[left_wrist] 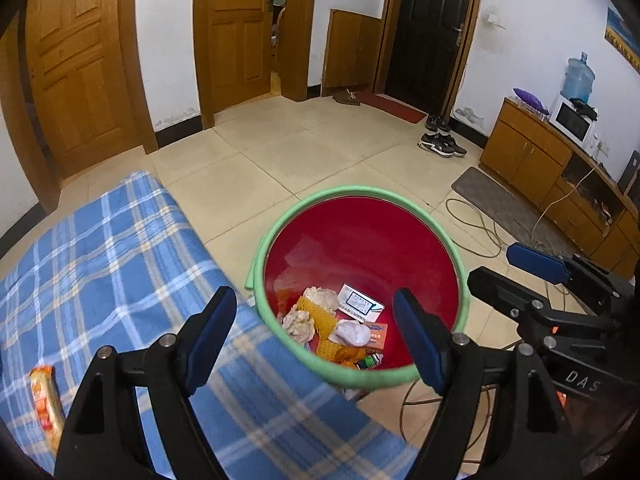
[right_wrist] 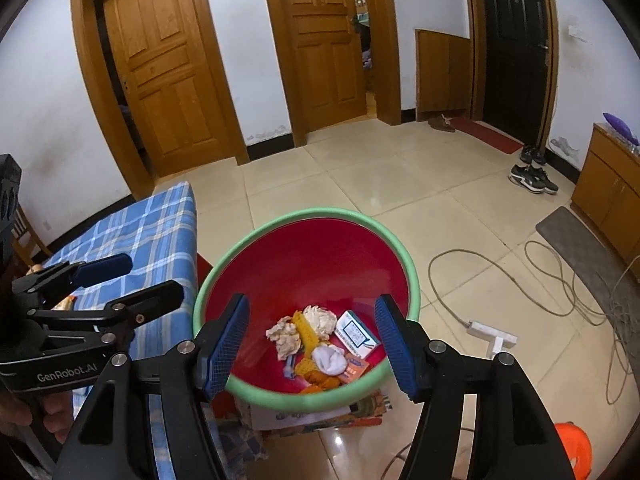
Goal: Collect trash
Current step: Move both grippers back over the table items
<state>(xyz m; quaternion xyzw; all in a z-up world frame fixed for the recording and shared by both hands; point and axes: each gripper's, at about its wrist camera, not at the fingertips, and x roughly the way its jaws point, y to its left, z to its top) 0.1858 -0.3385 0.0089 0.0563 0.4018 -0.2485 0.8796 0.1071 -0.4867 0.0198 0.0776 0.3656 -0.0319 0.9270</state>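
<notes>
A red bin with a green rim [left_wrist: 362, 190] [right_wrist: 306, 214] stands on the floor beside the table. It holds crumpled tissues [left_wrist: 298, 322] [right_wrist: 285, 336], yellow foam netting [left_wrist: 318, 314] [right_wrist: 304, 334], a white wad [left_wrist: 353, 333] [right_wrist: 329, 360] and small boxes [left_wrist: 360, 304] [right_wrist: 356, 332]. My left gripper [left_wrist: 318, 340] is open and empty over the table edge and the bin's near rim. My right gripper [right_wrist: 312, 346] is open and empty above the bin. An orange snack wrapper [left_wrist: 45, 396] lies on the blue plaid tablecloth [left_wrist: 120, 264] at the left.
The right gripper [left_wrist: 560, 280] shows in the left wrist view, the left gripper [right_wrist: 92, 292] in the right wrist view. Cables [right_wrist: 560, 300] and a power strip [right_wrist: 492, 336] lie on the tiled floor. A cabinet [left_wrist: 552, 172] stands right. An orange object [right_wrist: 572, 452] sits bottom right.
</notes>
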